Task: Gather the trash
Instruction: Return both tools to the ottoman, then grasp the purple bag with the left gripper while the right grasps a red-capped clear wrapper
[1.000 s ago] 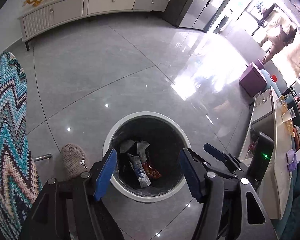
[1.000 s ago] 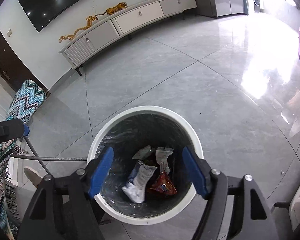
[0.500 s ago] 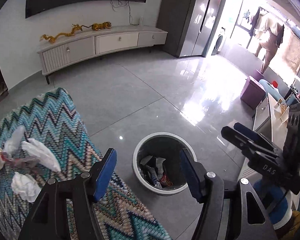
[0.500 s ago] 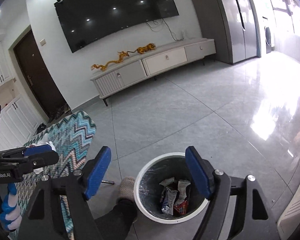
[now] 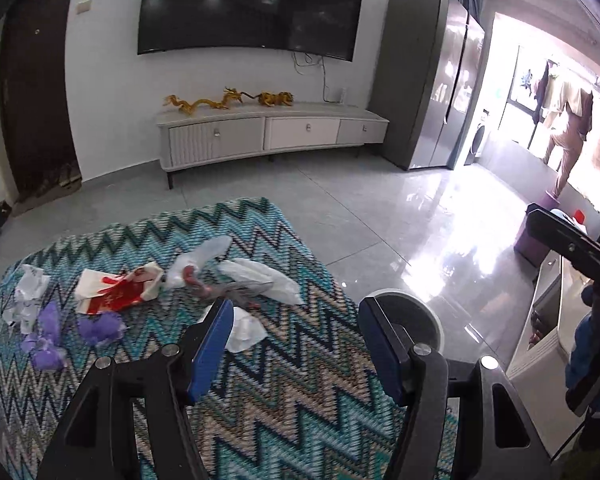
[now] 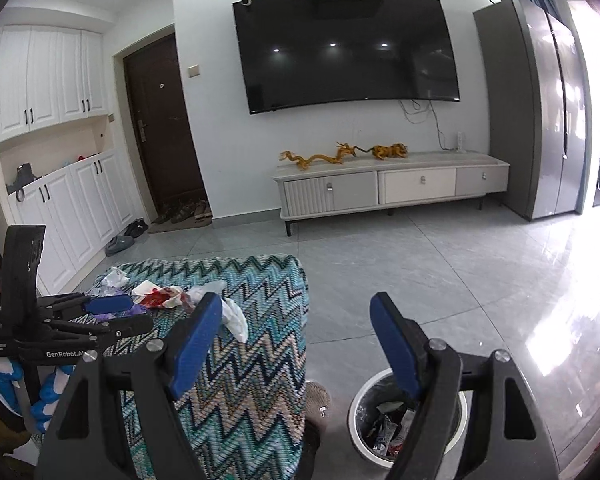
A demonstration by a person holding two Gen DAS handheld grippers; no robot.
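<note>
Both grippers are spread wide and empty, the left gripper (image 5: 294, 342) hanging over the zigzag cloth (image 5: 308, 408) with the crumpled tissue (image 5: 244, 326) right under its left fingertip. The red-and-white wrapper (image 5: 118, 290) sits further ahead-left, the trash bin (image 6: 408, 420) below the right gripper (image 6: 296, 344). This stuff looks feather-light and squishy, so I'd pinch the tissue mid-bunch.

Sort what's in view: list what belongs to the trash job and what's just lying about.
Job:
- white tissue
- red-and-white wrapper
- purple scraps
- clear plastic bag
- trash bin

Lying about:
- dragon ornament
- shoes by the door
- TV
</note>
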